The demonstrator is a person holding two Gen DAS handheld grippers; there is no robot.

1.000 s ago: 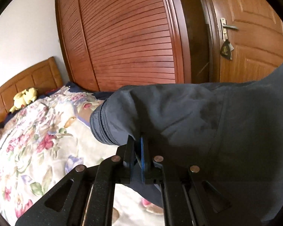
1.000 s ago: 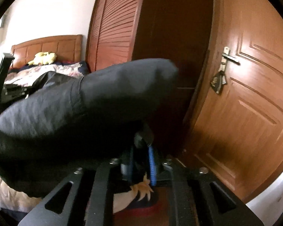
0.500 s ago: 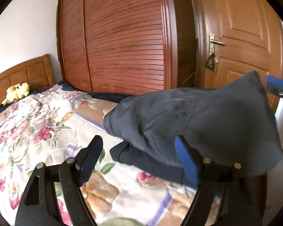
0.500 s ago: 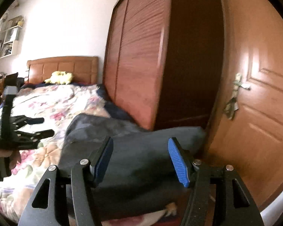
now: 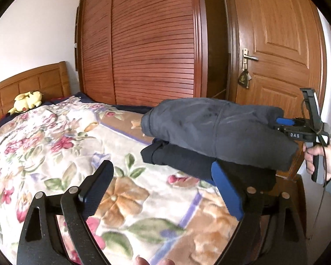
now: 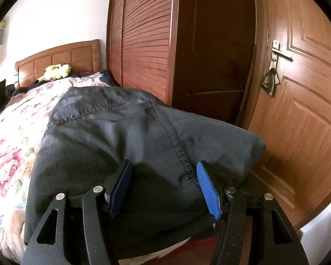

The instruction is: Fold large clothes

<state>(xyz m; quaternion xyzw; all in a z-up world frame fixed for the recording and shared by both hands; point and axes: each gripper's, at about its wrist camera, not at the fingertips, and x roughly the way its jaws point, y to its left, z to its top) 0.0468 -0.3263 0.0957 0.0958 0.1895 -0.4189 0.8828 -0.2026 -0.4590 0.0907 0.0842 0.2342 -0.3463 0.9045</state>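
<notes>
A dark grey-blue garment (image 5: pixel 220 130) lies folded on the foot corner of the bed, on top of a darker folded piece (image 5: pixel 183 161). My left gripper (image 5: pixel 163 185) hovers in front of the stack over the floral blanket. Its jaws are opening wide and nothing is between them. My right gripper (image 6: pixel 164 187) stands open at the garment's (image 6: pixel 125 137) right end, and the folded cloth bulges between its blue pads (image 6: pixel 208 192). In the left wrist view the right gripper (image 5: pixel 285 121) shows at that end, held by a hand (image 5: pixel 320 154).
The floral blanket (image 5: pixel 66 145) covers the bed, with a yellow plush toy (image 5: pixel 27 101) by the wooden headboard. A louvred wardrobe (image 5: pixel 152 44) and a wooden door (image 5: pixel 275 55) with a handle and a hanging pouch stand close behind the bed's corner.
Both grippers were shut on the garment a second ago and have let it go. The left one drew back from the stack. The garment has dropped onto the darker piece.
</notes>
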